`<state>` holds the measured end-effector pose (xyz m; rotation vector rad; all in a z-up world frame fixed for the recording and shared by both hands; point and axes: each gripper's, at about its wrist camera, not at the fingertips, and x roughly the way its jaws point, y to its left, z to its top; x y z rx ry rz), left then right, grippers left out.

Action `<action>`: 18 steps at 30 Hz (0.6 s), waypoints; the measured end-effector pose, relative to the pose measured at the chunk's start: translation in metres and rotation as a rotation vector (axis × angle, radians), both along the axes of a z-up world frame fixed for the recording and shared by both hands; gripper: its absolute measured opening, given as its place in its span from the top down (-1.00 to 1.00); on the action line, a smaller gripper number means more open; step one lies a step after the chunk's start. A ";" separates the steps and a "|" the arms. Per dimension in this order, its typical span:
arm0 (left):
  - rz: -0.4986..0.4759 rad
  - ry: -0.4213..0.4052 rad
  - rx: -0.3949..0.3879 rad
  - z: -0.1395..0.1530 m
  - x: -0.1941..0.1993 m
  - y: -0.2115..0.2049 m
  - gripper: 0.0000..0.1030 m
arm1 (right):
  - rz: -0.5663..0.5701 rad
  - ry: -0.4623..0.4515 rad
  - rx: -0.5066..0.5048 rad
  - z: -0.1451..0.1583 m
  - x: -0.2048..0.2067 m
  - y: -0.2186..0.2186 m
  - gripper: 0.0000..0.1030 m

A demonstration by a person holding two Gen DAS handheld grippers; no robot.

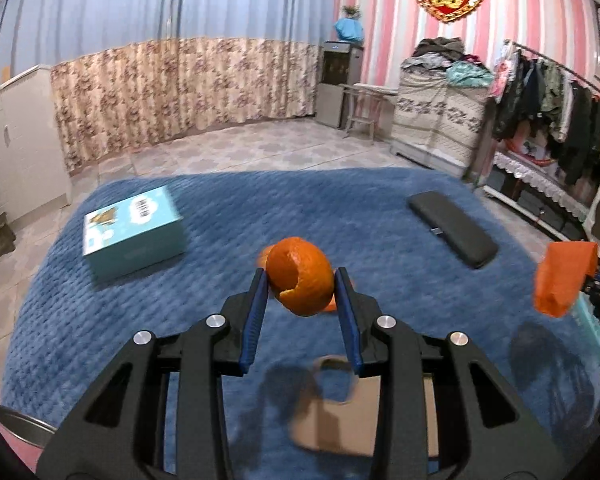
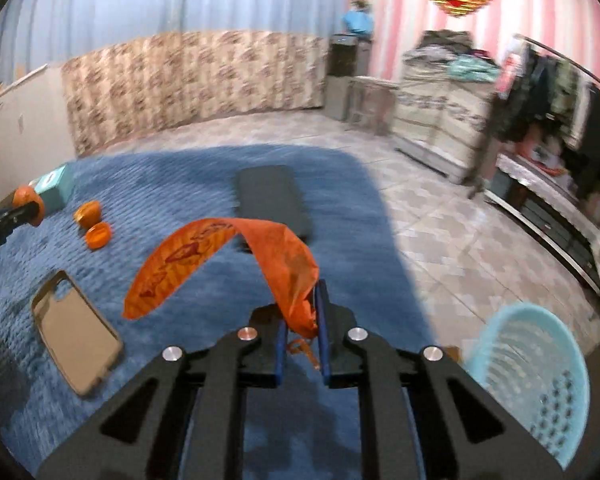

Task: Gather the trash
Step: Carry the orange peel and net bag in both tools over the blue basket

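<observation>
- My left gripper (image 1: 302,280) is clamped on a curled orange peel (image 1: 301,276), held up in the air over the blue blanket (image 1: 220,320)
- My right gripper (image 2: 300,320) has its jaws pinched together on an orange plastic wrapper (image 2: 220,256), which trails out to the left above the blanket
- Only the right wrist view gives me the light blue basket (image 2: 540,380) properly, on the tiled floor just beside the blanket's right edge; the left view catches only a sliver of it
- Right view also shows two more peel pieces (image 2: 94,224) lying on the blanket, near the tan phone case (image 2: 76,328)
- Left view alone shows the teal box (image 1: 134,232) in full; the black case (image 1: 452,228) appears in both
</observation>
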<state>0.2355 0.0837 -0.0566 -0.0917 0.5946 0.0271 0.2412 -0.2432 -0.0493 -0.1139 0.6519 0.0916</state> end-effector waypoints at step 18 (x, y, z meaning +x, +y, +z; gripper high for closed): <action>-0.306 -0.036 0.038 0.028 0.007 -0.185 0.36 | -0.453 -0.095 0.075 0.014 -0.071 -0.219 0.75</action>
